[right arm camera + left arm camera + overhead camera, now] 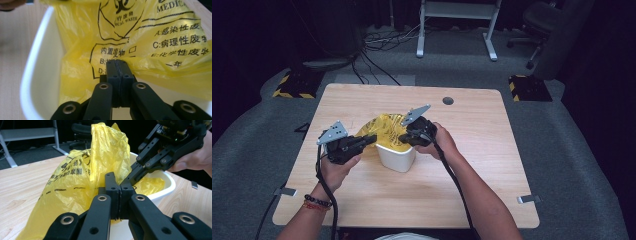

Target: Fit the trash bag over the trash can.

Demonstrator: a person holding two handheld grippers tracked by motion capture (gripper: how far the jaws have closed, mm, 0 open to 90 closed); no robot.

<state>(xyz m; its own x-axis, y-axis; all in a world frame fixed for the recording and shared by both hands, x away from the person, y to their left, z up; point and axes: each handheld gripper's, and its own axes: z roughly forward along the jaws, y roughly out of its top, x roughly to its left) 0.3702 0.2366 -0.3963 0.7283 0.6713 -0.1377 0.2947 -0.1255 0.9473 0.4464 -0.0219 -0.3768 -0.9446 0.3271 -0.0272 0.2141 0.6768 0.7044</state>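
We hold two black grippers, one in each hand. Our left gripper [371, 140] sits at the near left edge of the thin yellow plastic bag [384, 131]. Its jaws are pressed together, and we think they pinch a bit of the bag's edge, but the fold hides it. Our right gripper [403, 139] sits at the right side of the bag. Its jaws are pressed together too, and we cannot tell if any plastic is between them.

The bag sits in the small white plastic bin [397, 157], in the middle of the light wooden table [472, 160]. Part of it hangs out over the left rim.

To do this well, we should pull the bag's mouth apart slowly. Then we fold it over the bin's rim without tearing it or tipping the bin.

We count two grippers, one bag, one bin and one table. Far behind, we see one dark office chair [539, 22].
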